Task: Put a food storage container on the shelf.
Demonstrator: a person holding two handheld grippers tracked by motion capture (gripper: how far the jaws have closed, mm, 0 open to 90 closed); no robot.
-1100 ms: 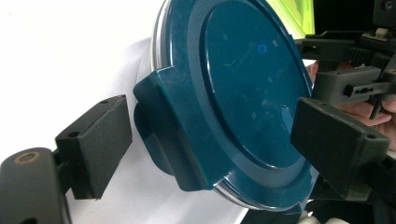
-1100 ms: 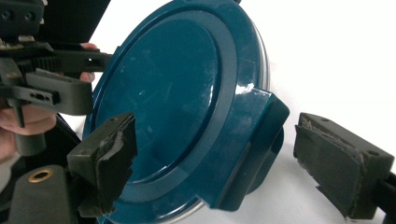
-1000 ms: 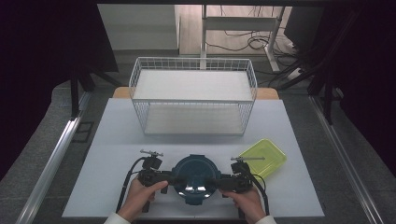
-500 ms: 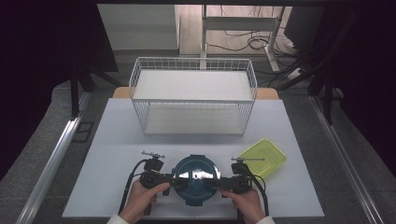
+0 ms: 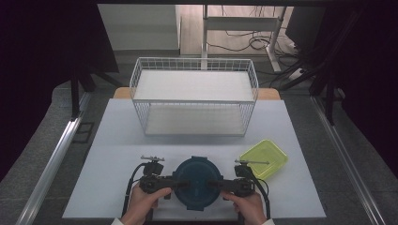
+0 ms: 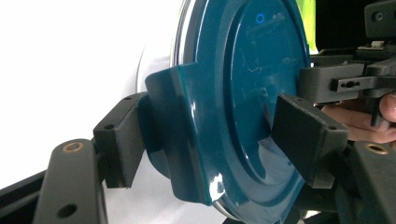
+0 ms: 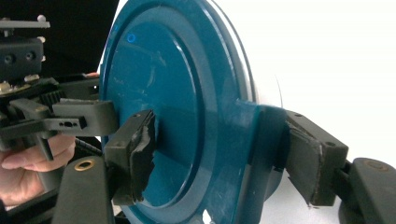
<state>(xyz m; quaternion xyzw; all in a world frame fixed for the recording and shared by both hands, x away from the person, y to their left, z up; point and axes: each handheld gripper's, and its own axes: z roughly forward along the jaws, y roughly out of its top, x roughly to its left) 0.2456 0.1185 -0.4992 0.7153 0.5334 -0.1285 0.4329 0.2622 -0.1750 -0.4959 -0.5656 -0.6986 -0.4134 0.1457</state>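
Note:
A round dark-blue container (image 5: 196,180) with a lid lies flat near the table's front edge. My left gripper (image 5: 180,183) comes at it from the left. Its jaws have just been closing; one pad (image 6: 122,148) presses the outside of the lid's side flap (image 6: 177,135) and the other pad (image 6: 303,133) lies on the lid's top. My right gripper (image 5: 211,184) mirrors this from the right. Its jaws have also just been closing; one pad (image 7: 308,161) is on the opposite flap (image 7: 254,154) and the other pad (image 7: 137,151) on the lid face.
A yellow-green rectangular tub (image 5: 265,157) lies just right of the blue container, behind my right gripper. A white wire basket (image 5: 195,96) stands at the back middle of the white table (image 5: 117,140). Dark floor and metal rails flank the table.
Both grippers' jaws have narrowed onto the blue lid's two side flaps. The hands and the container have stayed in place.

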